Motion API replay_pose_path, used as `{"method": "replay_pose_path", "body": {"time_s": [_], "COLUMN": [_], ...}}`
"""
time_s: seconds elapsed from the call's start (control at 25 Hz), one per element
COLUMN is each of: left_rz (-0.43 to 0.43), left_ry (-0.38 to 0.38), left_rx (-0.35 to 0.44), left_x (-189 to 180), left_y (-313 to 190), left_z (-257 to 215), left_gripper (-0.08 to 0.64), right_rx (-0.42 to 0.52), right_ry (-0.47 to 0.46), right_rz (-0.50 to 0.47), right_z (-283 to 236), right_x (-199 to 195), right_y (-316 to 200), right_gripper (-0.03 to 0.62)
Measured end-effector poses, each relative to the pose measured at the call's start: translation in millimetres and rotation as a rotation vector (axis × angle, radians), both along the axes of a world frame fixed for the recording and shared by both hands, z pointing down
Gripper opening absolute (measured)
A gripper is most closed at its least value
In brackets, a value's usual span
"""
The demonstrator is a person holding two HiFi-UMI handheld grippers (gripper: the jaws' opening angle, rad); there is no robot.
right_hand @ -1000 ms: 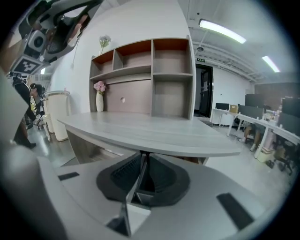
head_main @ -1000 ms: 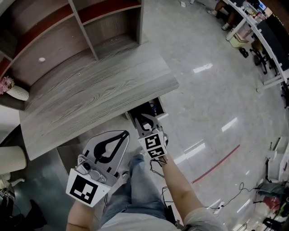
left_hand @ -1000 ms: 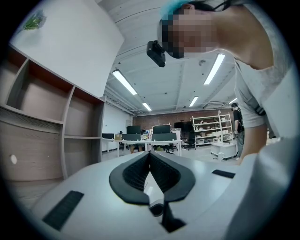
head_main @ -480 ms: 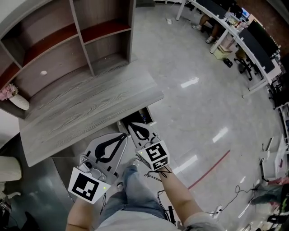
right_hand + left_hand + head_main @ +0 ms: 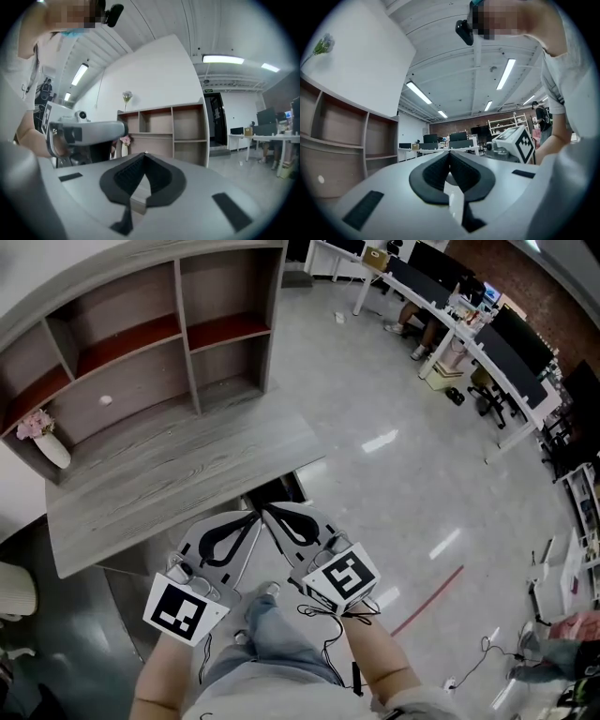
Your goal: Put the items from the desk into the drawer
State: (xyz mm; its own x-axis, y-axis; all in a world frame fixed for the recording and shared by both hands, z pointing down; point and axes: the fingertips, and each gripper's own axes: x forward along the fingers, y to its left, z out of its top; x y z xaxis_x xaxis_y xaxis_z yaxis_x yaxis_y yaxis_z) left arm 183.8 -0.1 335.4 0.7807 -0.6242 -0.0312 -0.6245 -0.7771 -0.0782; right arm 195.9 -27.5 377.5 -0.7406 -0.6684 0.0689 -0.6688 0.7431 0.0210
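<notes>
The grey wooden desk point(image 5: 169, 474) lies below me with a bare top. Under its near right corner the drawer point(image 5: 284, 487) shows as a dark open gap; what it holds is hidden. Both grippers are held high above my legs, close in front of me, with their tips nearly touching. My left gripper point(image 5: 253, 516) point(image 5: 450, 152) is shut with nothing between its pads. My right gripper point(image 5: 265, 510) point(image 5: 145, 153) is also shut and empty, and points level toward the shelf unit.
A shelf unit point(image 5: 187, 334) point(image 5: 173, 129) stands on the desk's far side, with a white vase of pink flowers point(image 5: 52, 448) at its left end and a small white object point(image 5: 105, 400) inside it. Glossy floor spreads right toward office desks point(image 5: 469, 324).
Both grippers have risen toward my head, the right one far more, up from the drawer. Their tips now meet in front of the drawer. My view has tilted up to show more of the room.
</notes>
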Motion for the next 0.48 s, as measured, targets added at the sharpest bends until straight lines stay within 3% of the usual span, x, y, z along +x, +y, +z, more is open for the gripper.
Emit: {"method": "replay_pose_path", "body": {"time_s": [0.48], "left_rz": [0.0], "left_ry": [0.01], "left_rx": [0.035], "left_x": [-8.9], "left_y": [58.6], "left_z": [-19.4], "left_gripper": [0.011], "right_rx": [0.102], "right_ry": [-0.075], "right_rz": [-0.032], "right_z": [-58.9], "right_x": [-2.2], "right_y": [84.3], "right_gripper": [0.008]}}
